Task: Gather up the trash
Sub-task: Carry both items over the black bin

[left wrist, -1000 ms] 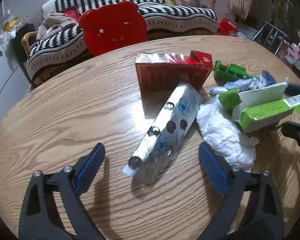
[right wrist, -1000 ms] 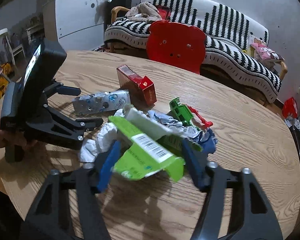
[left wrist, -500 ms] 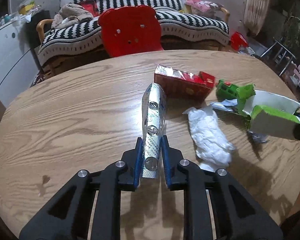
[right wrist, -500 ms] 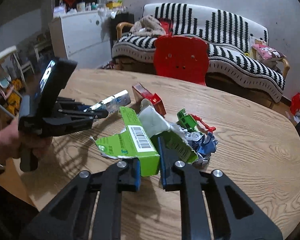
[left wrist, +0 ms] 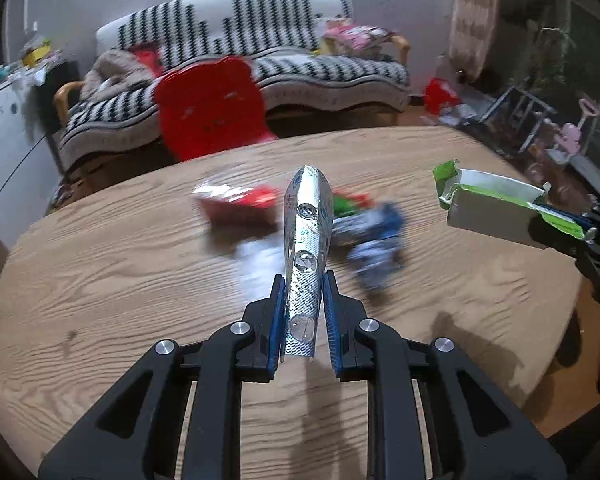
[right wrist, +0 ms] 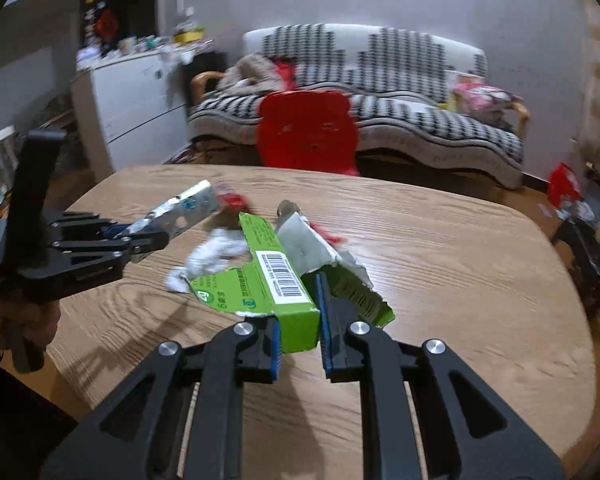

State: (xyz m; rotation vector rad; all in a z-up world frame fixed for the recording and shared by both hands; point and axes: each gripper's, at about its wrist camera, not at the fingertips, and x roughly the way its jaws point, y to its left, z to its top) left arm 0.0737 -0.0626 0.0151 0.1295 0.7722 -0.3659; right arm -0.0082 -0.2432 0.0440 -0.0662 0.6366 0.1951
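Observation:
My left gripper (left wrist: 303, 280) is shut on a silver foil blister pack (left wrist: 306, 240), which sticks up and forward above the round wooden table (left wrist: 100, 280). The right wrist view has that same gripper (right wrist: 156, 236) and blister pack (right wrist: 180, 210) at the left. My right gripper (right wrist: 300, 304) is shut on a torn green carton (right wrist: 276, 276) with a barcode, lifted off the table; the left wrist view catches the green carton (left wrist: 496, 208) at the right. On the table lie a red box (left wrist: 240, 206), a white crumpled tissue (right wrist: 216, 254) and blue and green wrappers (left wrist: 372, 228).
A red bear-shaped chair back (left wrist: 212, 108) stands at the table's far edge, with a black-and-white striped sofa (left wrist: 260, 60) behind it. A white cabinet (right wrist: 136, 108) stands at the left. A person's hand (right wrist: 16, 320) holds the left gripper's handle.
Both grippers closed on their pieces, the left on the blister pack and the right on the green carton, then lifted them off the table and drew back from the trash pile.

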